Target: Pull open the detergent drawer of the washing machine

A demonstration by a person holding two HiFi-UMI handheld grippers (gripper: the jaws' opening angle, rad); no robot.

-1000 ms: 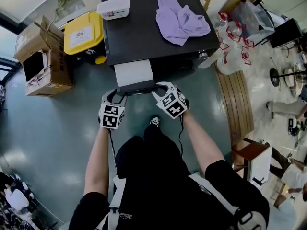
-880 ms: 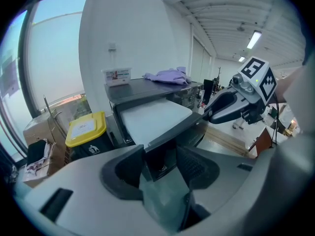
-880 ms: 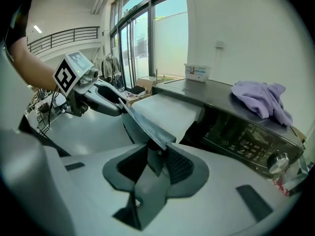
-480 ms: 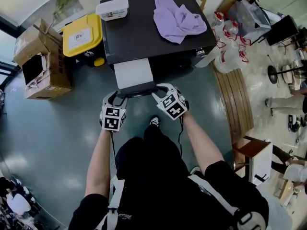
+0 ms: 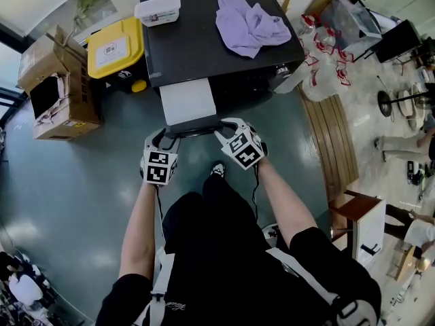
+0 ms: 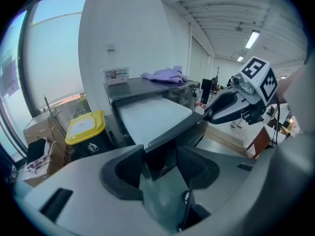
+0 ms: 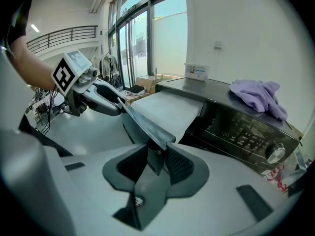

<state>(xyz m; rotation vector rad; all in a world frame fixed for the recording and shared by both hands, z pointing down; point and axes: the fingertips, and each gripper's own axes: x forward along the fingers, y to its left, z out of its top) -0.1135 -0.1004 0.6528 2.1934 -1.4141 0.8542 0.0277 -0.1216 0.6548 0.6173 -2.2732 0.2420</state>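
The washing machine has a black top, and its detergent drawer stands pulled out toward me, its white top showing. My left gripper is at the left end of the drawer's dark front panel. In the left gripper view that end fills the gap between the jaws of the left gripper. My right gripper holds the right end. Seen from the right gripper, its jaws are shut on the panel's thin edge.
A purple cloth and a white box lie on the machine's top. A yellow-lidded bin and cardboard boxes stand to the left. A wooden bench and bagged items are on the right. The person's legs are below the grippers.
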